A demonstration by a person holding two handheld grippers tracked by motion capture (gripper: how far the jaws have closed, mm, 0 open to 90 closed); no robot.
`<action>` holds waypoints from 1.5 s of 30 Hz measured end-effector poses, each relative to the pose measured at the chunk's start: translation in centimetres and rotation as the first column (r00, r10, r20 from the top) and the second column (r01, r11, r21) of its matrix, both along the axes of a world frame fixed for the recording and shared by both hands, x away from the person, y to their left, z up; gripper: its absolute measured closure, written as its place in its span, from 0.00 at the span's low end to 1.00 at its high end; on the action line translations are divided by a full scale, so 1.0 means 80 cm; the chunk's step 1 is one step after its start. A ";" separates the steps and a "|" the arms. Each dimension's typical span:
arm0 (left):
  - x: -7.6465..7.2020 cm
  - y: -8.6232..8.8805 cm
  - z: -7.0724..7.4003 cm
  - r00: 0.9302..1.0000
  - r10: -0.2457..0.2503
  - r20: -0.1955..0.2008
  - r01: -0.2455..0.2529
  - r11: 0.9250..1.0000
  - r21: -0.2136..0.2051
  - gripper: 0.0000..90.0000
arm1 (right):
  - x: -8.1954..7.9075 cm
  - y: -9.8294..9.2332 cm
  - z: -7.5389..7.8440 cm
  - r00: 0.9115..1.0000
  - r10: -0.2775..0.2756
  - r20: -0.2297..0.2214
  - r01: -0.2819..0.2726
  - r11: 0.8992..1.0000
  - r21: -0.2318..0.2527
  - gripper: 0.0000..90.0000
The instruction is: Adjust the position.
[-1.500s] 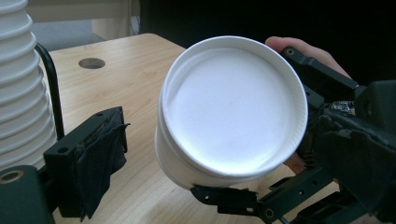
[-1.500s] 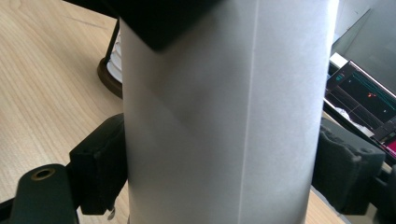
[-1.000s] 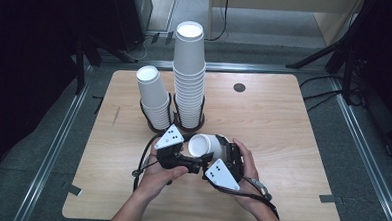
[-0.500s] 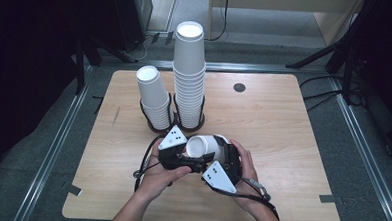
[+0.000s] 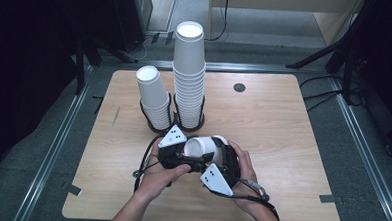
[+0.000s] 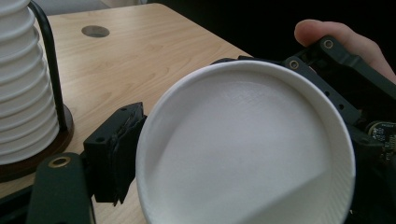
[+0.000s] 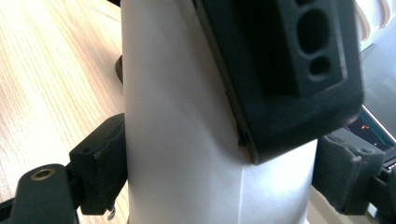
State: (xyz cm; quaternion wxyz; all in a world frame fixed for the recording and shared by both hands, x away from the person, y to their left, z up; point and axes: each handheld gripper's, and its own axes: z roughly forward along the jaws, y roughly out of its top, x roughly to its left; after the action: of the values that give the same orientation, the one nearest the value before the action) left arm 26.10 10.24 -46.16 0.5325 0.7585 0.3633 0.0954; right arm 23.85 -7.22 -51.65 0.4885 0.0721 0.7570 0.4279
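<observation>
The left gripper [image 5: 194, 158] has just been closing its jaws, and they now stand narrow on the rim of a white paper cup [image 5: 202, 147]. In the left gripper view one black pad presses the outside of the cup's [image 6: 243, 149] rim at the left, and the cup's open mouth faces the camera. The right gripper [image 5: 225, 154] is clamped on the same cup farther along its body. In the right gripper view a pad sits against each side of the cup's [image 7: 182, 140] wall, and a jaw of the other gripper lies across the upper part of that wall.

The cup lies on its side in the air between the two grippers, above the near middle of the tabletop [image 5: 283, 129], its mouth turned toward the left hand [image 5: 158, 176]. The right hand [image 5: 243, 175] holds its gripper from the other side, and a grey three-cornered plate shows on top of each gripper.

Just beyond the cup stand two stacks of white paper cups, each in a black wire holder on a round base. The short stack [image 5: 154, 98] leans a little toward the left edge. The tall stack [image 5: 189, 75] stands upright just beside it, toward the far edge. A small round hole [image 5: 239, 87] sits in the tabletop near the far edge, well apart from the stacks.
</observation>
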 end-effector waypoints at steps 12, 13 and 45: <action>0.004 0.005 0.000 1.000 -0.031 -0.004 0.031 1.000 0.002 0.23 | 0.000 0.001 -0.002 1.000 -0.001 0.024 0.002 1.000 -0.031 0.17; 0.005 0.006 0.000 0.999 -0.035 -0.006 0.035 0.999 -0.005 0.23 | 0.000 0.001 -0.002 1.000 -0.001 0.024 0.001 1.000 -0.030 0.17; 0.001 0.009 -0.004 1.000 -0.020 0.017 0.020 1.000 -0.022 0.27 | 0.000 0.000 -0.006 1.000 0.010 0.002 -0.010 1.000 -0.007 0.00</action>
State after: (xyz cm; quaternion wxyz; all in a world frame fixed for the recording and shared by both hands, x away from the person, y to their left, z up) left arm 26.19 10.93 -46.44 0.5448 0.7554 0.3522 0.0925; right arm 23.86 -7.24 -52.13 0.4874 0.0661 0.7584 0.4277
